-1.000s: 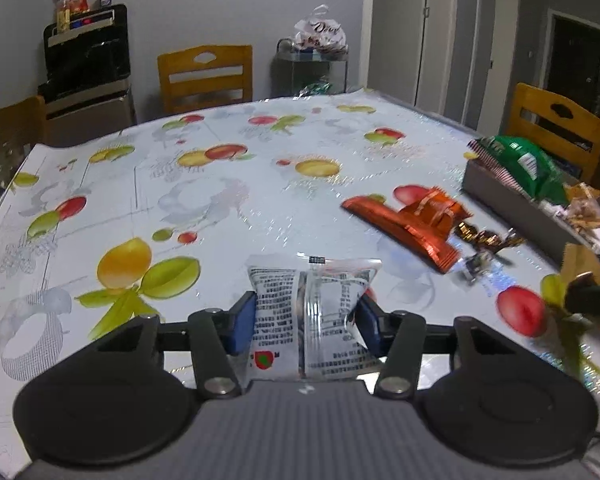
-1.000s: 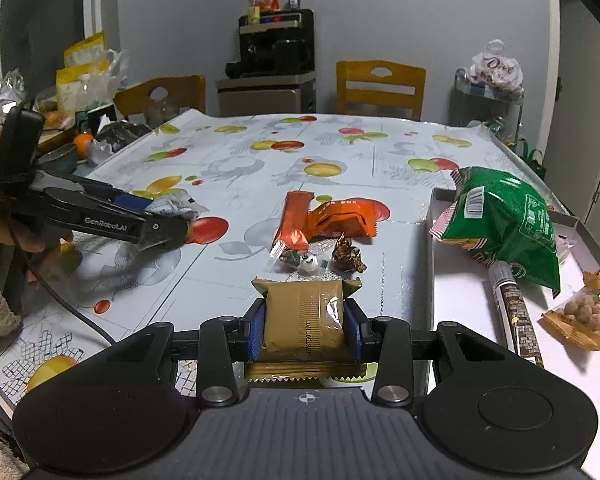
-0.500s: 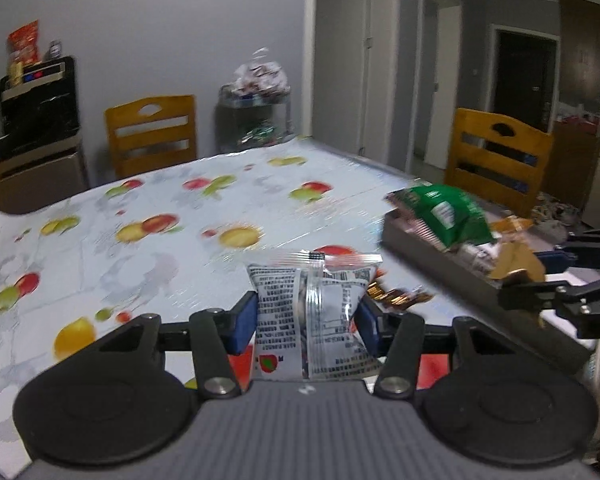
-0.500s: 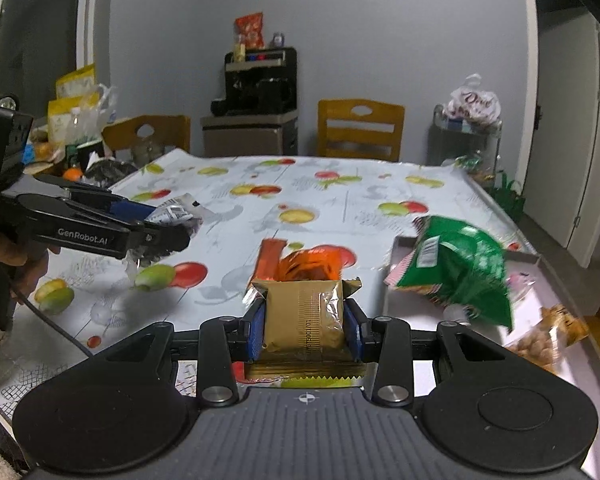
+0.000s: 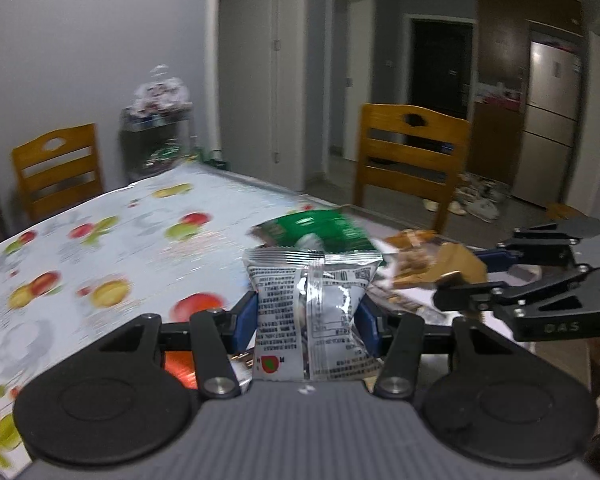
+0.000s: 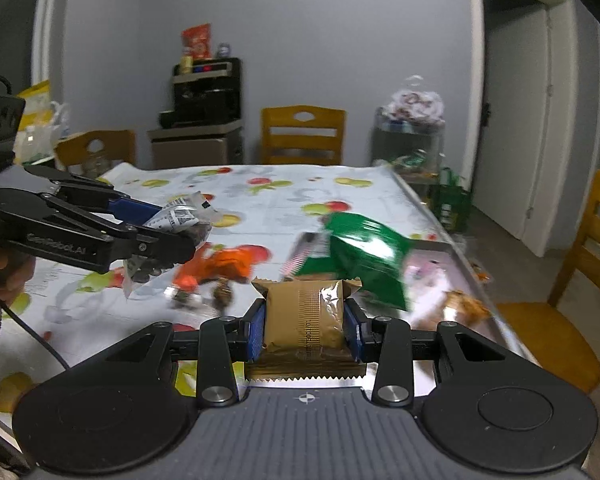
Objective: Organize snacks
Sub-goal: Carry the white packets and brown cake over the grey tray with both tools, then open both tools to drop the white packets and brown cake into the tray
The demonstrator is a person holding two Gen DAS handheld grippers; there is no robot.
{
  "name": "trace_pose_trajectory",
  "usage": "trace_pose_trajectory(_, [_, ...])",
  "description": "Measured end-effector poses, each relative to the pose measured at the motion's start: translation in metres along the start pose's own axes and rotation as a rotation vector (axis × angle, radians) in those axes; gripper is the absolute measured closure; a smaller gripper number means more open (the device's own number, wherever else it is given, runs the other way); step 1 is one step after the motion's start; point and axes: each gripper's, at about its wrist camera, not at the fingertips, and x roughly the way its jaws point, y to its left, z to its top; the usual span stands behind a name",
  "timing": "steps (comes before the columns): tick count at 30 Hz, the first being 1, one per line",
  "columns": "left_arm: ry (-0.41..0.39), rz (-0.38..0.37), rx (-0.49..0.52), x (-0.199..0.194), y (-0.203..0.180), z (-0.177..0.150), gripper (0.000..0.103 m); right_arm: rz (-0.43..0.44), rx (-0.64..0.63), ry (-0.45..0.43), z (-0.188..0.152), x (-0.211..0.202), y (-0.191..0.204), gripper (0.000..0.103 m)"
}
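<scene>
Left wrist view: our left gripper pinches the silver packet by its two side edges, blue pads squeezing it narrow, long axis upright, top seal toward 12 o'clock, so it should drop in flat. The green bag sits just beyond at 12, our right gripper at 3. Right wrist view: our right gripper clamps the gold packet the same way, seam running up toward 12. The tray lies at 1–2 o'clock, green bag on it; loose orange wrappers on the table at 10.
</scene>
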Motion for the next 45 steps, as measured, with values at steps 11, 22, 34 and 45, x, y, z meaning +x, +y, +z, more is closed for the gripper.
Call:
trace_pose_trajectory(11, [0.034,-0.116,0.09,0.062,-0.058,0.034,0.053,-0.1,0.099,0.047,-0.021,0.009,-0.057,0.062])
trace_pose_trajectory(22, [0.126,-0.104,0.101,0.116,-0.074,0.03,0.053,-0.113,0.114,0.135,-0.03,0.035,-0.076,0.062])
trace_pose_trajectory(34, [0.134,-0.056,0.059,0.138,-0.062,0.029,0.053,-0.12,0.14,0.142,-0.026,0.046,-0.08,0.061])
trace_pose_trajectory(45, [0.116,-0.067,0.055,0.13,-0.062,0.029,0.033,-0.131,0.152,0.143,-0.025,0.046,-0.077,0.061])
